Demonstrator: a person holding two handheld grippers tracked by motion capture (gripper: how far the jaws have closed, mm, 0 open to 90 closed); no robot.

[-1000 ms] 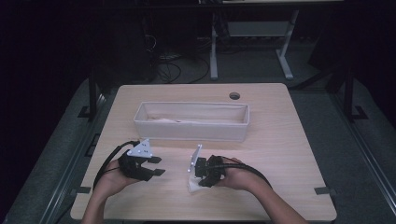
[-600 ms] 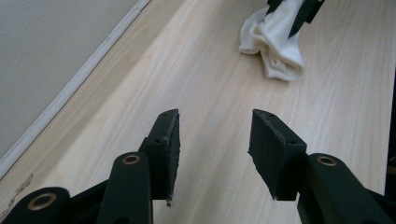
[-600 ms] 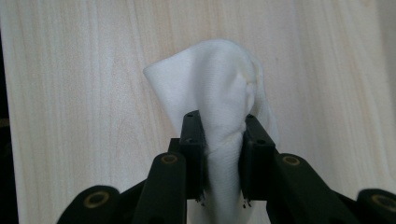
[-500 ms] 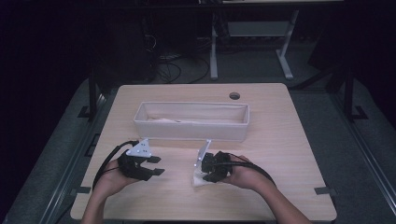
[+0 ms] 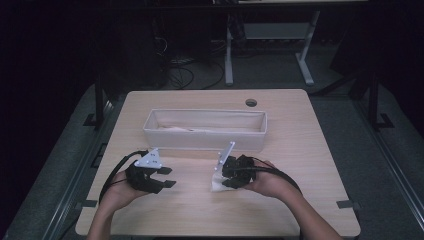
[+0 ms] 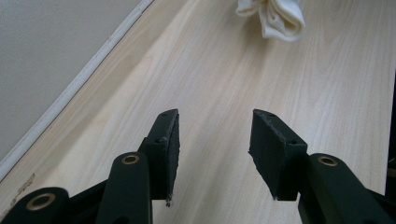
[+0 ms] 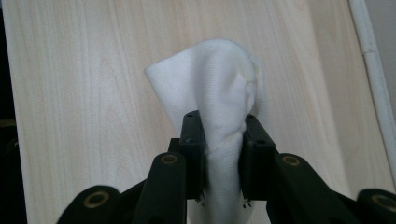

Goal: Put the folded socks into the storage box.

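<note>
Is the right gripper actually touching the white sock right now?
Touching. In the right gripper view, the right gripper has both jaws pressed against the white sock, bunching the fabric between them.

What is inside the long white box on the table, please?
In the high view, the box holds something pale, cloth-like, lying along its floor. Its near wall hides the front strip of the floor, so what lies there cannot be seen.

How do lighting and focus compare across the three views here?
High view: dim, the room around the table nearly black, the white bin soft but readable. Left gripper view: bright and even, wood grain crisp, the cloth cut off by the top edge. Right gripper view: well lit, the right gripper sharp, its jaws pinching the cloth, whose white washes out a little.
</note>
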